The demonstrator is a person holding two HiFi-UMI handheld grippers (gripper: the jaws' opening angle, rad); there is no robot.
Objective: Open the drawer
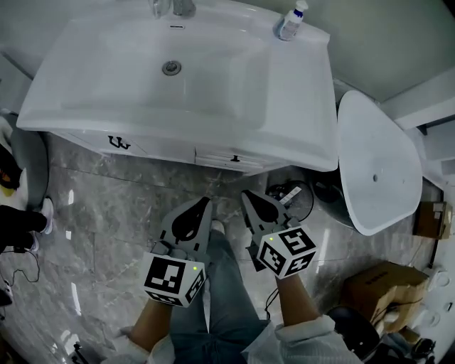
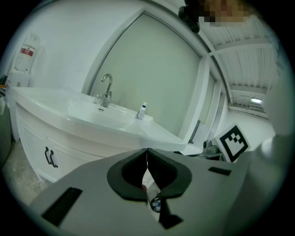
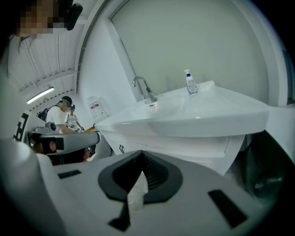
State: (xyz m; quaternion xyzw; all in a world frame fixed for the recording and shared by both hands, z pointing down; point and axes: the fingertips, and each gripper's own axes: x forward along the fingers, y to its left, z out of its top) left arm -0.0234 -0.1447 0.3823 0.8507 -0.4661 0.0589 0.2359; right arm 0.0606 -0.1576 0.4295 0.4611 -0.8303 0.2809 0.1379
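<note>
A white vanity (image 1: 178, 146) stands under the basin (image 1: 178, 71). Its drawer front (image 1: 231, 156) carries a small black handle (image 1: 235, 158) and looks closed. Further left a pair of black door handles (image 1: 119, 143) shows, also visible in the left gripper view (image 2: 50, 157). My left gripper (image 1: 204, 202) hangs over the marble floor in front of the vanity, jaws shut and empty (image 2: 147, 151). Beside it my right gripper (image 1: 248, 195) is also shut with nothing held (image 3: 141, 153), a short way below the drawer handle. Neither touches the vanity.
A white toilet (image 1: 375, 163) stands right of the vanity. A soap bottle (image 1: 292, 20) and a faucet (image 1: 173, 7) sit on the basin's back edge. Cables (image 1: 298, 195) lie on the floor under the vanity's right end. A cardboard box (image 1: 387, 288) is at lower right. People (image 3: 69, 115) stand at the left.
</note>
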